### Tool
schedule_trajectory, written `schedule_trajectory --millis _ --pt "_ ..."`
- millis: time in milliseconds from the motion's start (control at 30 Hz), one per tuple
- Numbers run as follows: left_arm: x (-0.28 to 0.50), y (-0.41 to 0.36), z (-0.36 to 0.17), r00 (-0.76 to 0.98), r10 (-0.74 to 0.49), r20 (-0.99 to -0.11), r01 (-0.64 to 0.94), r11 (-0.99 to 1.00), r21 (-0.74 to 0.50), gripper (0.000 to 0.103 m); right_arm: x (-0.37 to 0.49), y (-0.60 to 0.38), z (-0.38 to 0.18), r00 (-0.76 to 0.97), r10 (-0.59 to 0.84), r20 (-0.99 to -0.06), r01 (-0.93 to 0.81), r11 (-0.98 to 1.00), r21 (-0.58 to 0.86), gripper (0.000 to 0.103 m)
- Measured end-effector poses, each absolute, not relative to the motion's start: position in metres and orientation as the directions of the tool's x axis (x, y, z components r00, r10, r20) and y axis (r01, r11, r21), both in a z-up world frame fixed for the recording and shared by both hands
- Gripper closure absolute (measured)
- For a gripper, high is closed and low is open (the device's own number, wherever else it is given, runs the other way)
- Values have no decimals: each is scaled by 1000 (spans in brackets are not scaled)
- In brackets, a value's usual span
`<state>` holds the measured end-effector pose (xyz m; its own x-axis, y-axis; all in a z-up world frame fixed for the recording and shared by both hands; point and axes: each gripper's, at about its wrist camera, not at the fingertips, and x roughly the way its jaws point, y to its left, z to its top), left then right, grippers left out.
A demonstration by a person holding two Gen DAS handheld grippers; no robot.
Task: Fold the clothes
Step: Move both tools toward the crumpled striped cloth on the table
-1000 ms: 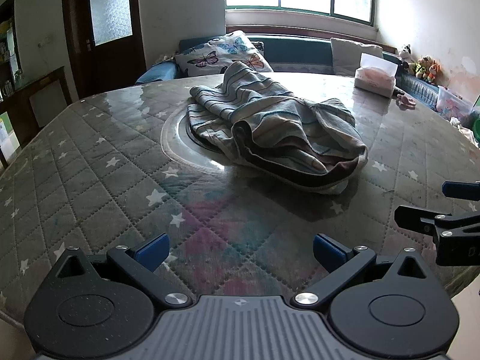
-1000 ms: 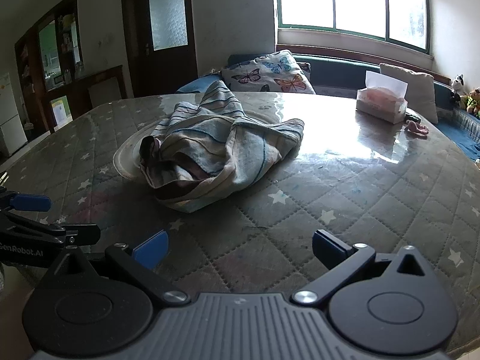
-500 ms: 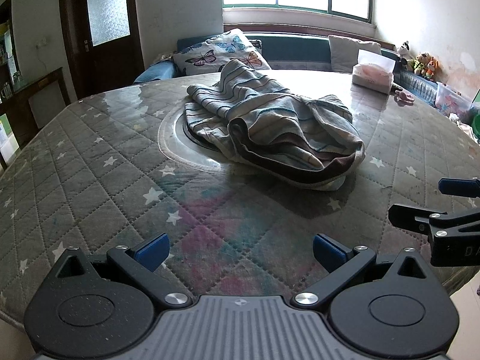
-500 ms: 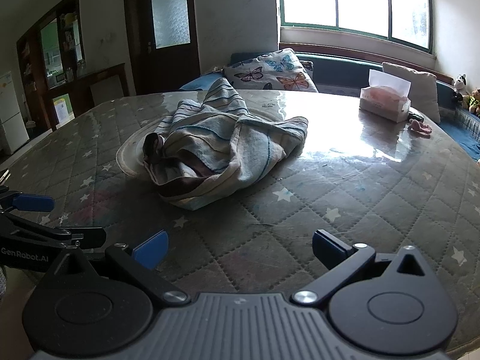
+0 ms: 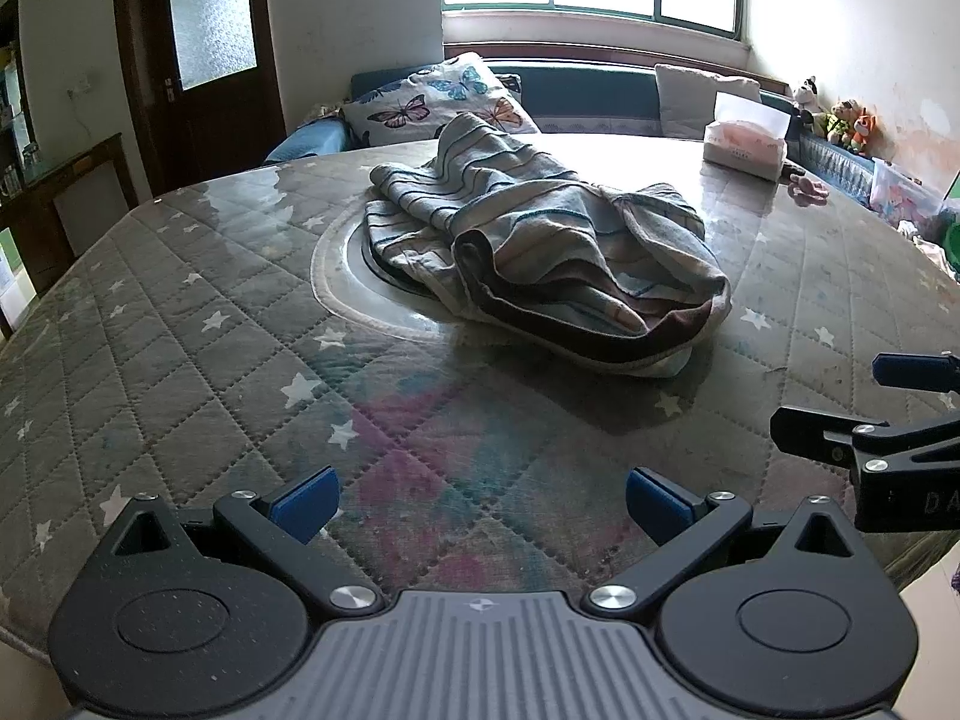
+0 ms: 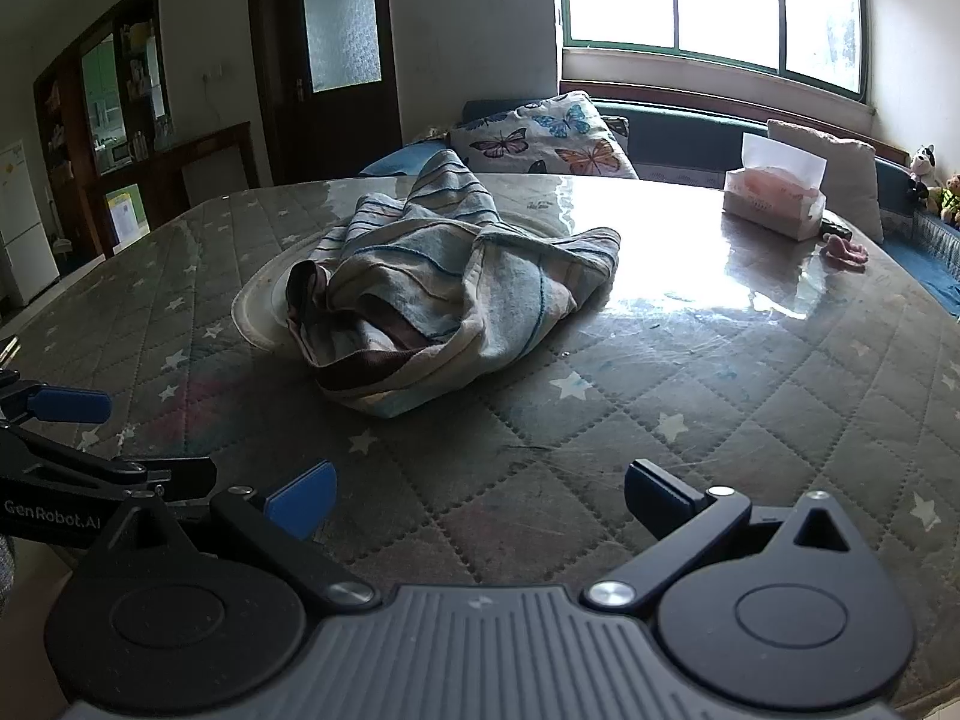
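Note:
A crumpled striped blue, cream and brown garment [image 5: 540, 252] lies in a heap on the middle of the round table, partly over a glass turntable [image 5: 336, 276]. It also shows in the right wrist view [image 6: 444, 294]. My left gripper [image 5: 480, 501] is open and empty, above the table's near edge, well short of the garment. My right gripper [image 6: 477, 498] is open and empty, also near the front edge. Each gripper shows at the side of the other's view: the right one [image 5: 864, 414], the left one [image 6: 90, 438].
The table has a grey quilted star-pattern cover [image 5: 180, 360] under clear plastic. A tissue box [image 5: 744, 144] and a small pink item [image 5: 807, 186] sit at the far right. A bench with a butterfly pillow [image 5: 438, 102] lies behind the table.
Both grippers have moved slightly forward toward the garment and stayed open. The garment has not moved.

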<state>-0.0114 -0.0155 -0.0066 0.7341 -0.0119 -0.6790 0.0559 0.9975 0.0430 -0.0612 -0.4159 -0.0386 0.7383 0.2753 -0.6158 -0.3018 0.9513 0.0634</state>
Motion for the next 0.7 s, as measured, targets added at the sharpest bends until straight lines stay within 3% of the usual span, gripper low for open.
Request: schedule_trajectory --millis 700 --pt "6 -15 -9 718 -18 -695 70 996 47 0 -45 -410 -42 722 285 -631 -311 948 71 0"
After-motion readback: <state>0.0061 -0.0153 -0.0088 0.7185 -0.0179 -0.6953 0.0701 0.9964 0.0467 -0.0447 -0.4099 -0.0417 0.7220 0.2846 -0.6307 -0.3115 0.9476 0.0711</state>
